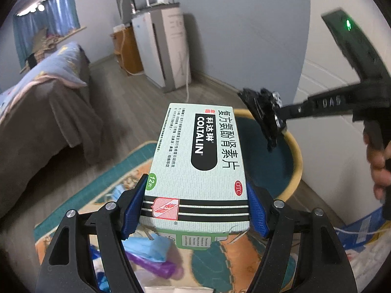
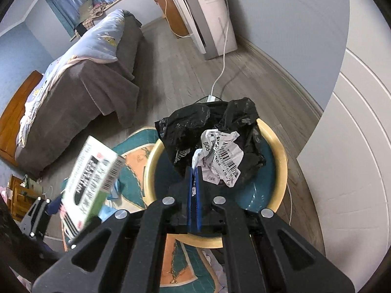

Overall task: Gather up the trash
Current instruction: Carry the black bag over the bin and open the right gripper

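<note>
Both grippers carry trash toward a round bin (image 2: pixel 276 146), yellow-rimmed and teal inside, standing on a patterned rug (image 1: pixel 136 166). The left gripper (image 1: pixel 195 212) clamps the end of a stiff, pale-green cardboard medicine box (image 1: pixel 198 161) between blue ribbed pads. The right gripper (image 2: pixel 194 183), pressed together, pinches a crumpled black plastic bag (image 2: pixel 210 122) with a wrinkled white barcode label (image 2: pixel 221 158), held above the bin's mouth, likely for dropping.

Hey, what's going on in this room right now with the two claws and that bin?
A person is collecting trash with a handheld claw in each hand. The left claw grips a medicine box between its blue pads. The right claw is shut on a crumpled black plastic bag with a white shipping label, held above the yellow-rimmed bin. More litter lies on the rug.
</note>
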